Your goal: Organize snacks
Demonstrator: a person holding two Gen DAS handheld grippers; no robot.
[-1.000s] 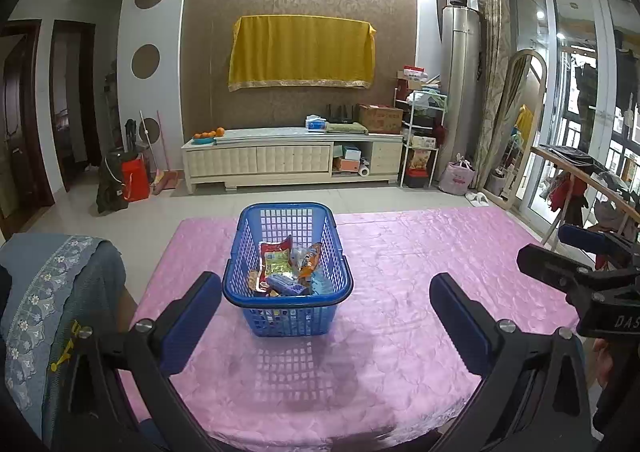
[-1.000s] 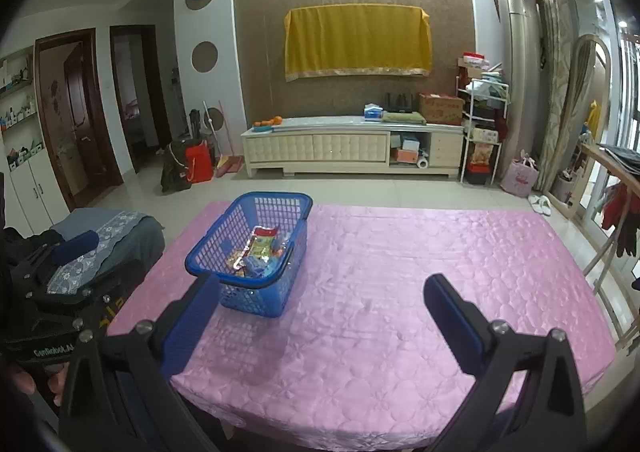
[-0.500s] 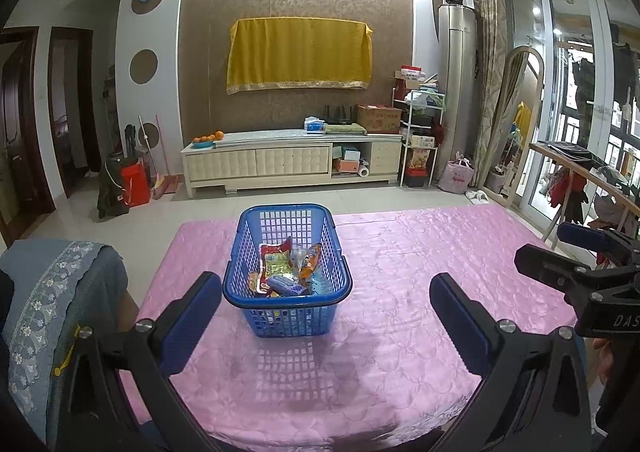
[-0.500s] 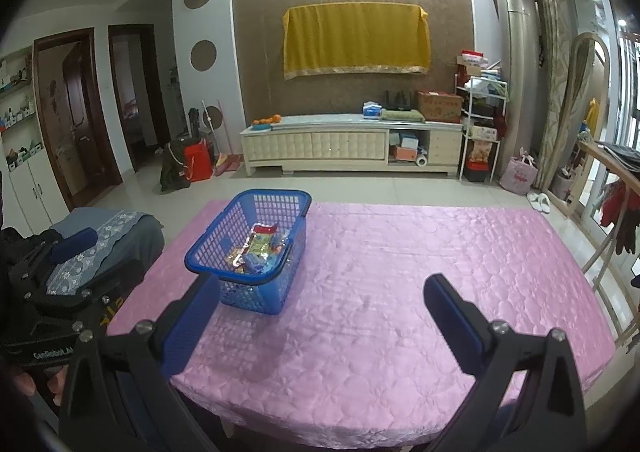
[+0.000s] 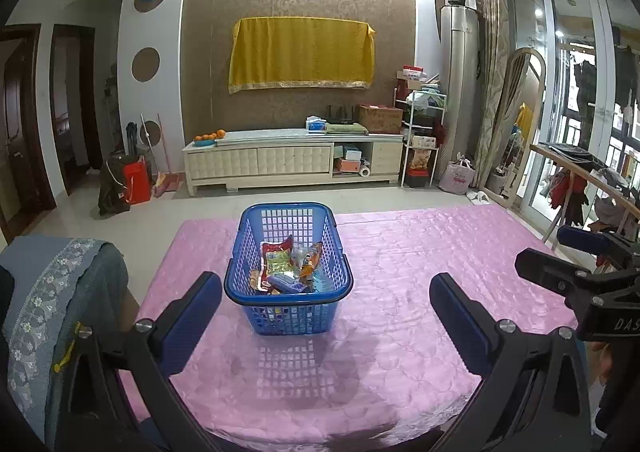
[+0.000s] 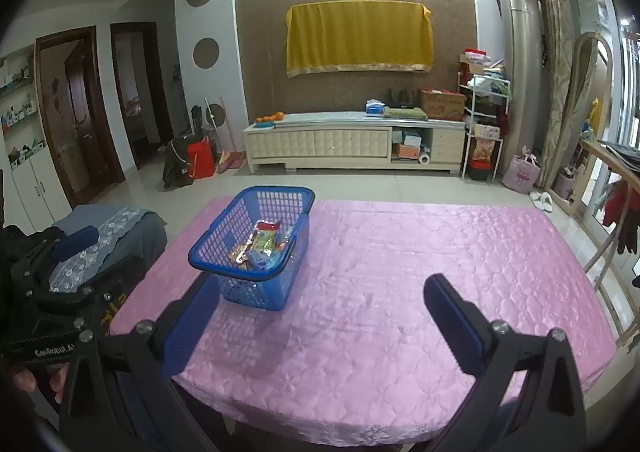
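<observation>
Snack packets (image 5: 286, 266) in blue basket (image 5: 288, 316) overlap, labels too small to read; pink tablecloth (image 5: 400, 252) near edge cut off by frame.

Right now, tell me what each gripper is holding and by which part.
Nothing is held. The left gripper and right gripper are both open and empty above the pink quilted tablecloth; the snack packets lie in the blue plastic basket.
</observation>
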